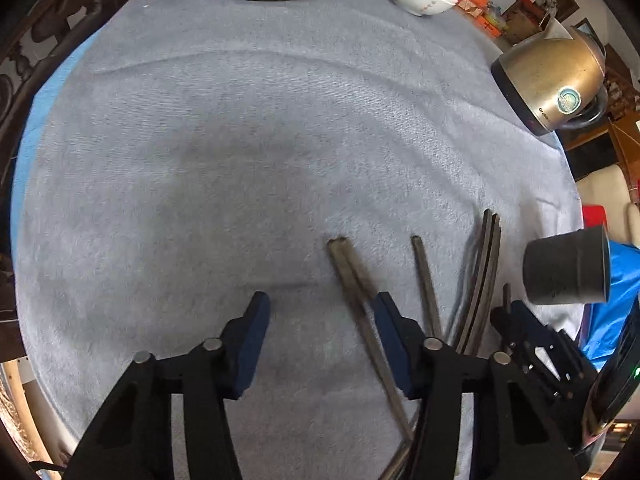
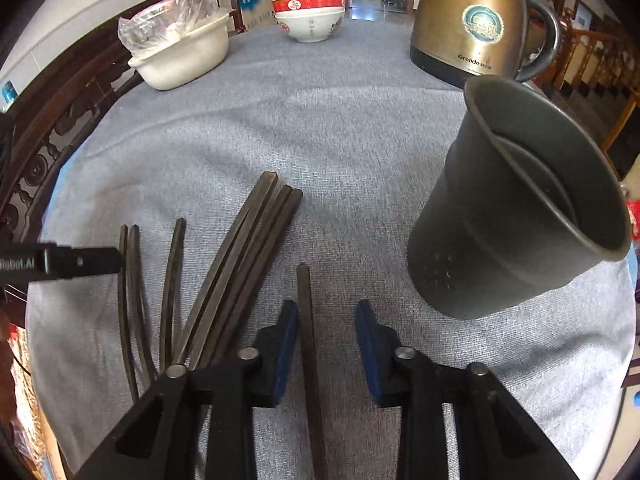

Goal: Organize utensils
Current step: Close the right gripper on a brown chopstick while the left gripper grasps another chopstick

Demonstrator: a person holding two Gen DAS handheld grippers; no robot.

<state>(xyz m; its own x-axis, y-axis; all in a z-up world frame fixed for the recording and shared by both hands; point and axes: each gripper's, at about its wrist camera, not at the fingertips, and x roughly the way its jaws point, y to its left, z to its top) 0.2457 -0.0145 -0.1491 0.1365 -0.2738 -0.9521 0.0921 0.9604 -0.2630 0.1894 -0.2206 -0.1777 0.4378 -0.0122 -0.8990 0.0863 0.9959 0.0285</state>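
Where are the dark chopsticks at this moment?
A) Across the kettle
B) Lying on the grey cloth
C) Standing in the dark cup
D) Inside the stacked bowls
B: the chopsticks lie flat on the grey cloth, beside the empty dark cup.

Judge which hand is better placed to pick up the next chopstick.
Right. The right tool is open with a single chopstick lying between its fingers, and the dark holder cup stands beside it. The left tool is open over bare cloth.
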